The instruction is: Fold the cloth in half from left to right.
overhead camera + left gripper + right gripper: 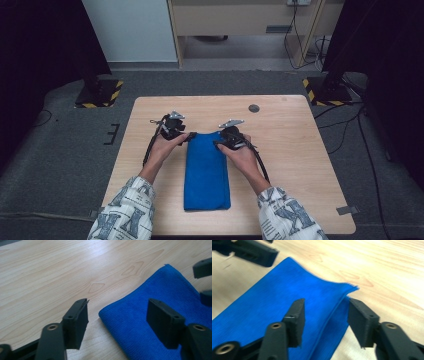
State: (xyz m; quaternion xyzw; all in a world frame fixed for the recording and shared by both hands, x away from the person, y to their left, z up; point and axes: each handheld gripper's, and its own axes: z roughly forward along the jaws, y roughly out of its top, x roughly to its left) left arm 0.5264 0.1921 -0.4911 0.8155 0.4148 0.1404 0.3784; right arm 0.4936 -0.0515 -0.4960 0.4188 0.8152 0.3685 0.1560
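We see a blue cloth (207, 172) lying folded into a long strip in the middle of the pale wooden worktop (295, 165), its length running from the near edge away toward the far side. Both hands meet at its far end: the left tongs (189, 138) sit at the far left corner and the right tongs (218, 143) at the far right corner. From above, the jaw tips are small and dark against the cloth, so we cannot judge their gap there.

In the left gripper view the left tongs (117, 317) stand apart, one jaw over bare wood and the other over the cloth (160, 302), with the rounded cloth corner lying between them. No pad presses on the fabric. At the right edge of that view two dark pieces, cut off by the frame, are parts of the other gripper.

In the right gripper view the right tongs (325, 317) are also apart, straddling the layered edge of the cloth (274, 300), where an upper layer lifts slightly off the lower one. This view is blurred, and we cannot tell whether either pad touches the fabric. The far cloth corner tapers to a frayed-looking point.

The patterned sleeves (125, 212) are cut off at the bottom of the high view.
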